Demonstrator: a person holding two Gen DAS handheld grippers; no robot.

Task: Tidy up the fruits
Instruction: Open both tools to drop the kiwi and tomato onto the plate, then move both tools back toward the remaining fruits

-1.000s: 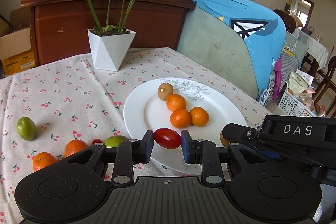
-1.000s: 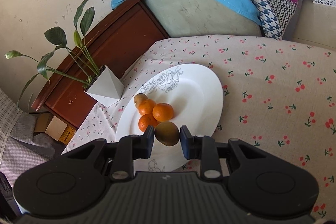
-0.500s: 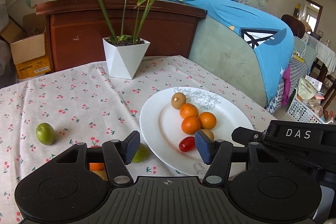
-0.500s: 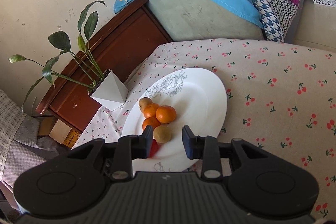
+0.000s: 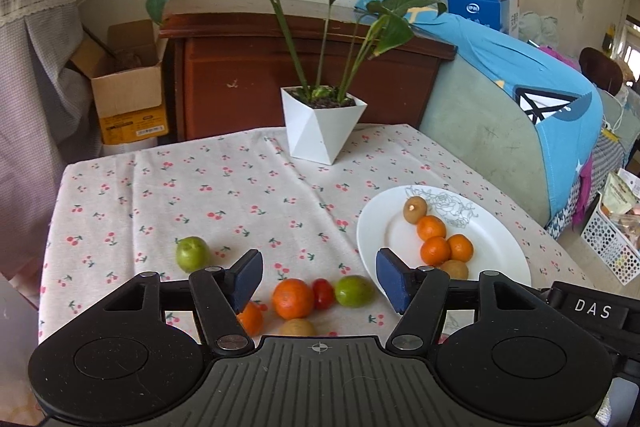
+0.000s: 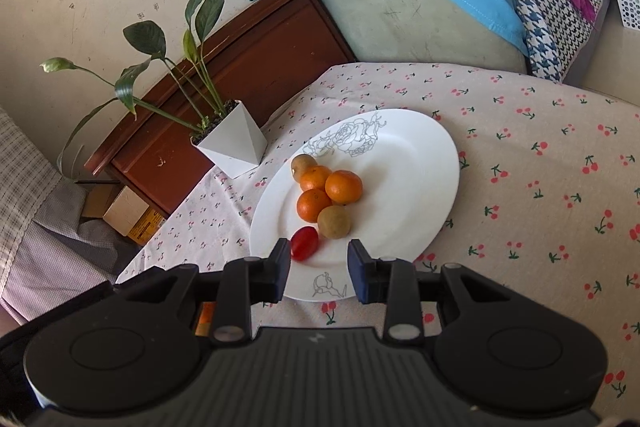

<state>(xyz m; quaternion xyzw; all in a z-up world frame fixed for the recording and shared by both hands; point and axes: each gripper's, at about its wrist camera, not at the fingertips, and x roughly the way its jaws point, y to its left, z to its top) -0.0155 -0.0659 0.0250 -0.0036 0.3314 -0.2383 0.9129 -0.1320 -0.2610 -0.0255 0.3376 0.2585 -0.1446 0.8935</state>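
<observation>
White plate on the cherry-print tablecloth, holding two brown fruits, three oranges and one red tomato, clustered and touching. Right gripper: jaws apart, empty, at the plate's near rim. Left gripper: jaws wide apart, empty, above loose fruit on the cloth: two oranges, small tomato, lime, brown fruit; second lime well apart. White potted plant behind.

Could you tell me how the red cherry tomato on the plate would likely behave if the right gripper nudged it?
The cherry tomato looks smooth and oval, so it would probably roll across the glossy plate. Its thin skin likely bruises under a hard squeeze. The brown fruit beside it might stop it.
</observation>
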